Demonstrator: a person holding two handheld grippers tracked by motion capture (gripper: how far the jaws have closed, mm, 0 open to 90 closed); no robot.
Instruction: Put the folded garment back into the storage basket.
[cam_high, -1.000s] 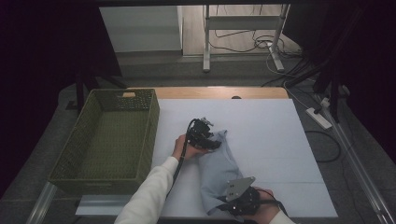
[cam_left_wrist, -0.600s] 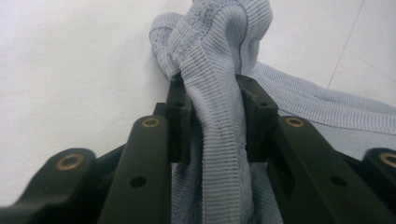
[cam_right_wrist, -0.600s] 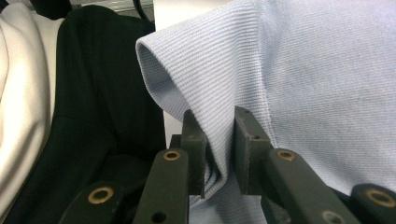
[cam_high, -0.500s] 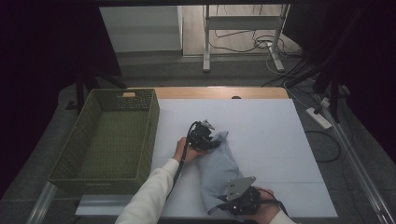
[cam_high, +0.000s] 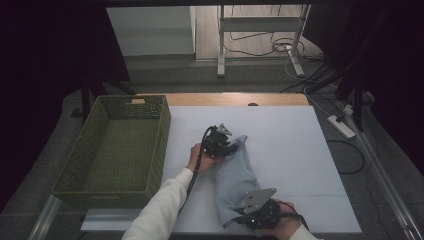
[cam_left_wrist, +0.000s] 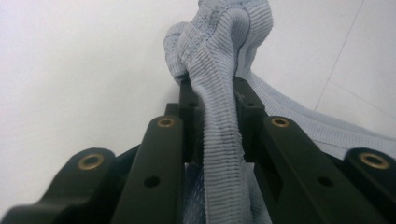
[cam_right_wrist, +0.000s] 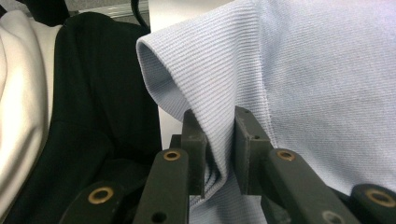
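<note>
A person is working at a white counter (cam_high: 280, 150) with a handheld two-jaw tool in each hand, handling a light blue ribbed garment (cam_high: 235, 175) lying near the counter's middle and front. The left tool (cam_high: 220, 142) is sitting at the garment's far end; its jaws have just been closing, and in the left gripper view they are pinching a bunched ridge of the ribbed fabric (cam_left_wrist: 224, 107), which is bulging up past the tips. The right tool (cam_high: 260, 212) is waiting at the near end by the counter's front edge, its jaws pressed onto a folded edge of the cloth (cam_right_wrist: 219, 135) in the right gripper view. Gripping both ends probably lets the person lift or stretch the garment evenly without it sagging or slipping. The garment is lying as a narrow, folded strip, its long axis running from the near edge away from the person and leaning slightly leftward, the far end narrower and gathered, the near end wider. A green woven basket (cam_high: 100, 150) is standing empty on the left, just beside the counter's white surface, well apart from the garment and likely its destination. A white sleeve (cam_high: 160, 210) is reaching in from the bottom.
</note>
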